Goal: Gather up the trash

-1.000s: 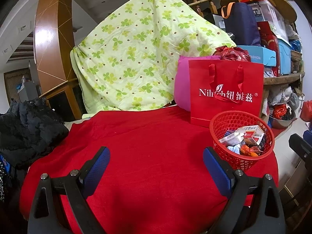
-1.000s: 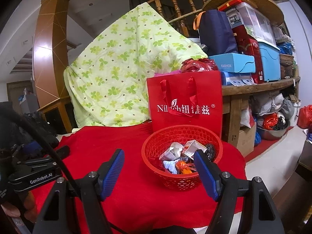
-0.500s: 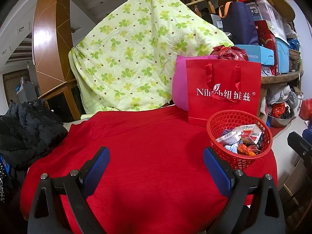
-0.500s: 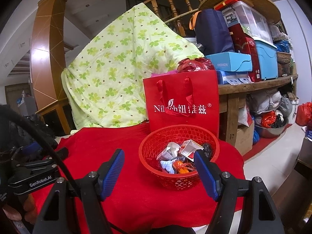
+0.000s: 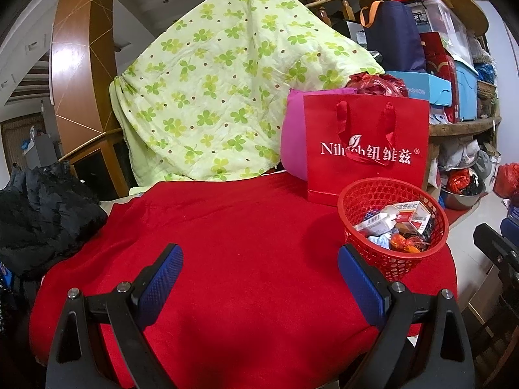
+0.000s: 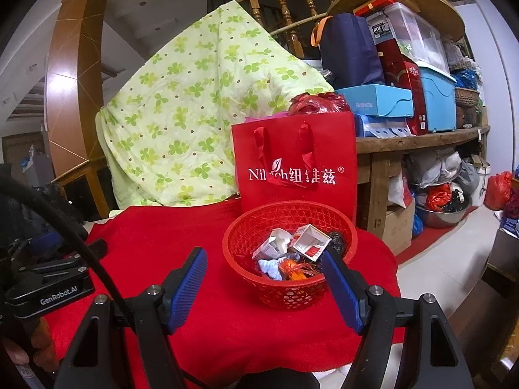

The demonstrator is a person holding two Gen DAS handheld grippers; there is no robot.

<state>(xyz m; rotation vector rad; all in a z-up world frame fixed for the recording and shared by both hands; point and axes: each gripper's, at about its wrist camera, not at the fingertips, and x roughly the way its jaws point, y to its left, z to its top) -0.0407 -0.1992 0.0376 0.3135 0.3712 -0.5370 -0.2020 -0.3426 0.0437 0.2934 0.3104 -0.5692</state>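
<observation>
Red basket [image 6: 288, 253] of trash on the cloth-covered tabletop [image 5: 246, 243].
Both the left hand-held gripper [image 5: 259, 278] and the right hand-held gripper [image 6: 264, 278] stand wide and empty. The mesh basket holds crumpled cartons and wrappers near the tabletop's right edge; bare cloth lies leftward; a red bag [image 6: 295, 165] stands just behind.
</observation>
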